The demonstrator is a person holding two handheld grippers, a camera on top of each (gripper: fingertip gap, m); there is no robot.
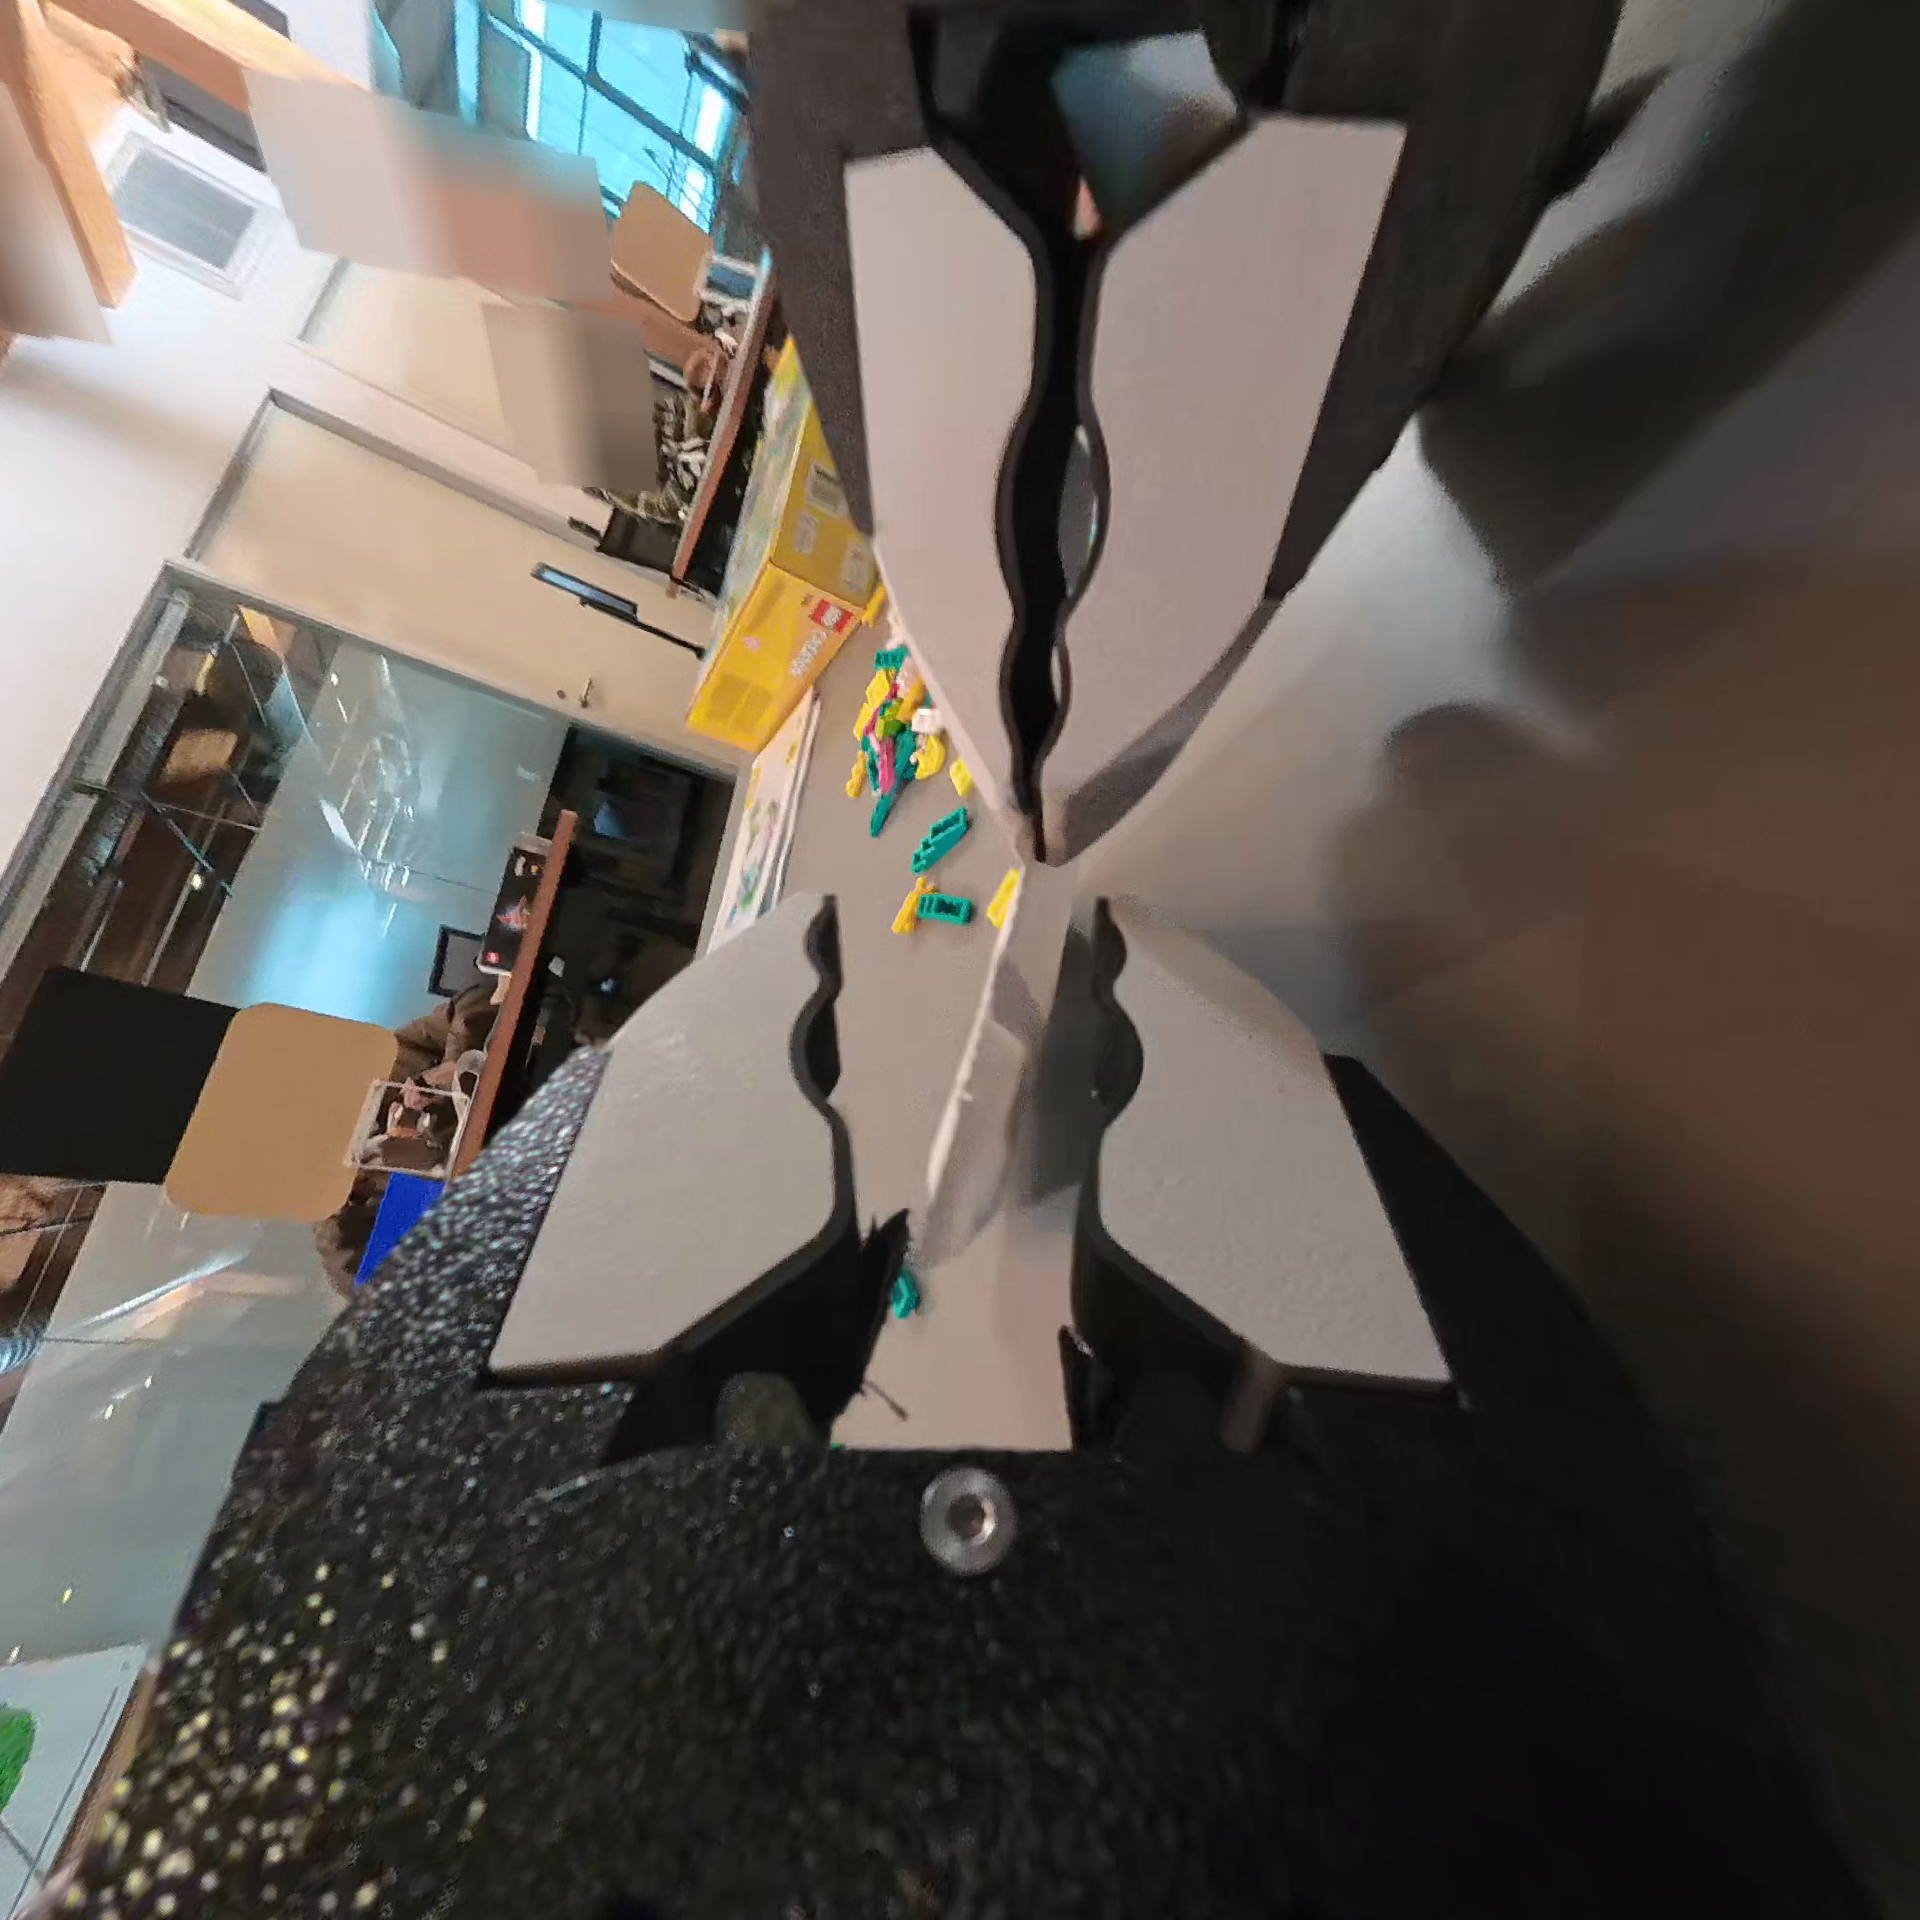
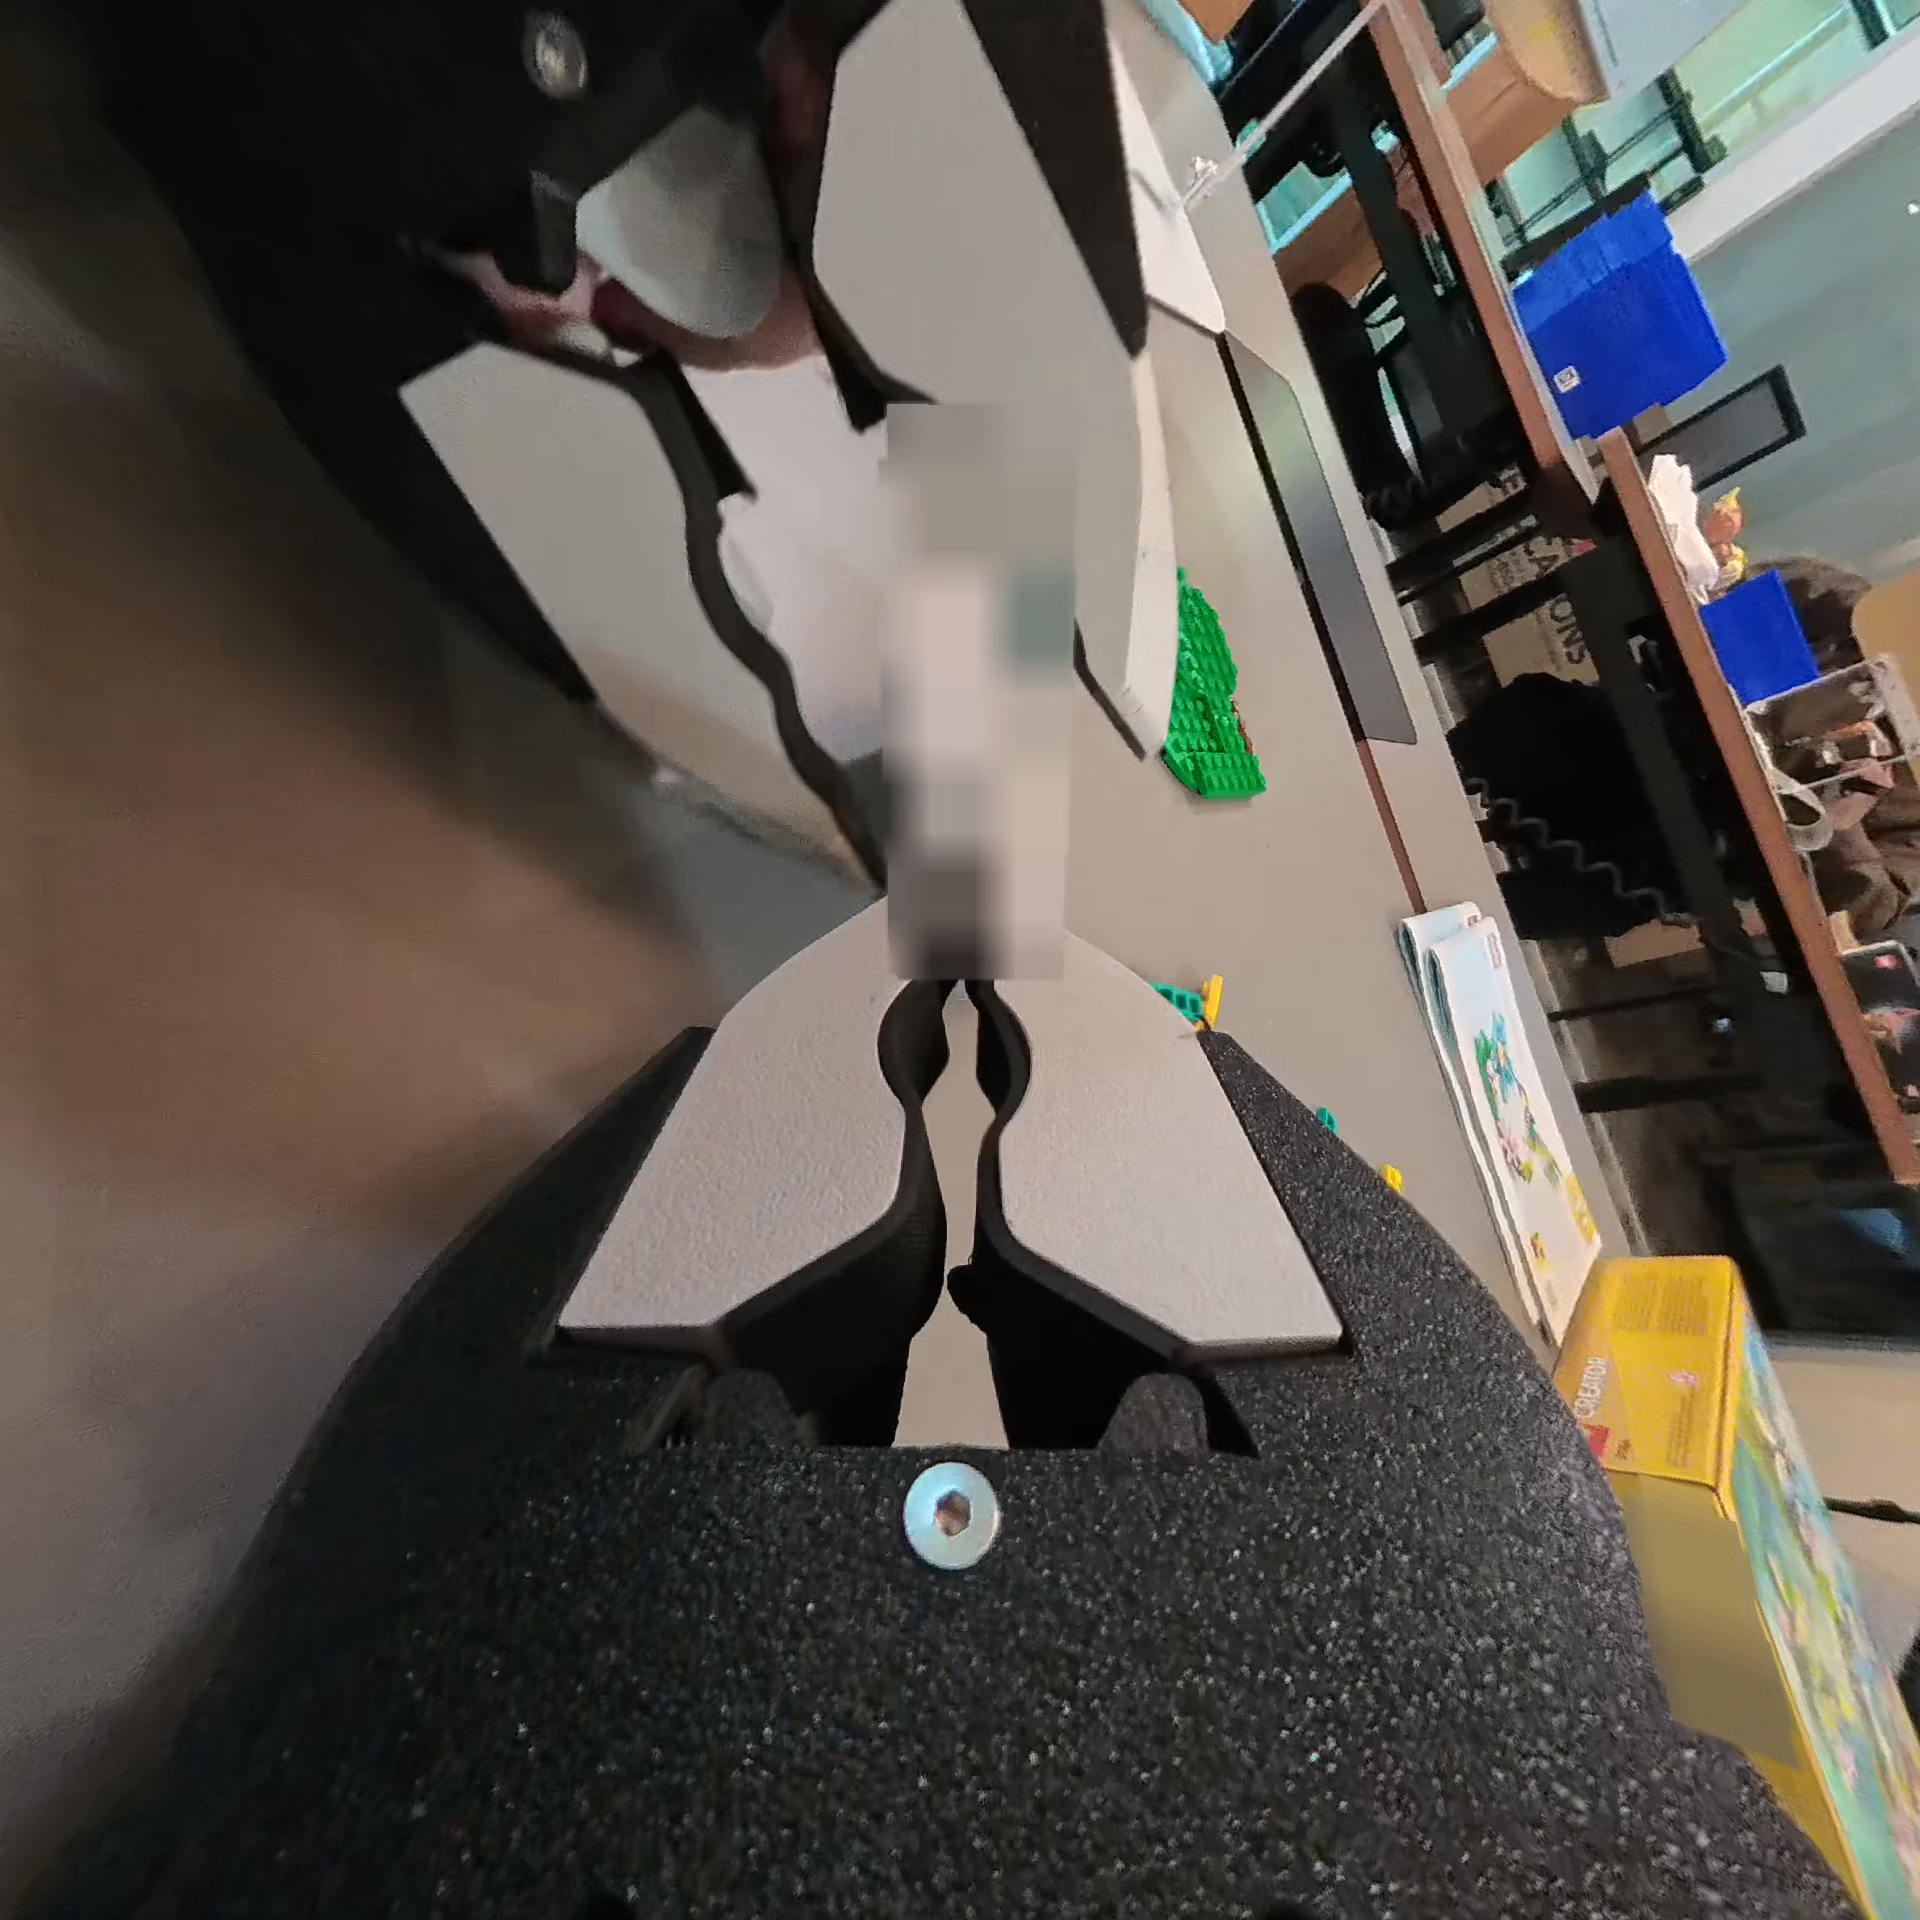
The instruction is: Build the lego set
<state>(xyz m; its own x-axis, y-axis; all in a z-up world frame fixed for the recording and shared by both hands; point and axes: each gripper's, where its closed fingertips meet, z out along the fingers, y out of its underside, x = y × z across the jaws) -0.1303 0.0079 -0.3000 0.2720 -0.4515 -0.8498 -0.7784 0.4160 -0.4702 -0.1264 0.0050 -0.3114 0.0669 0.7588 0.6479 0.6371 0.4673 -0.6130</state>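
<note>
From the left wrist view, the left gripper (image 1: 966,914) has its grey fingers spread apart around a thin white flat plate (image 1: 971,1060), seen edge-on. The right gripper (image 1: 1034,831) pinches that plate's far tip. Loose yellow and teal lego pieces (image 1: 909,748) lie beyond on the grey tabletop (image 1: 1195,790), near a yellow cardboard box (image 1: 774,644).

From the right wrist view, a green studded baseplate (image 2: 1210,686) sits near the table's far edge, open grey surface around it.

Loose bricks (image 1: 902,743) lie beside box (image 1: 774,665) on table (image 1: 1278,748).
</note>
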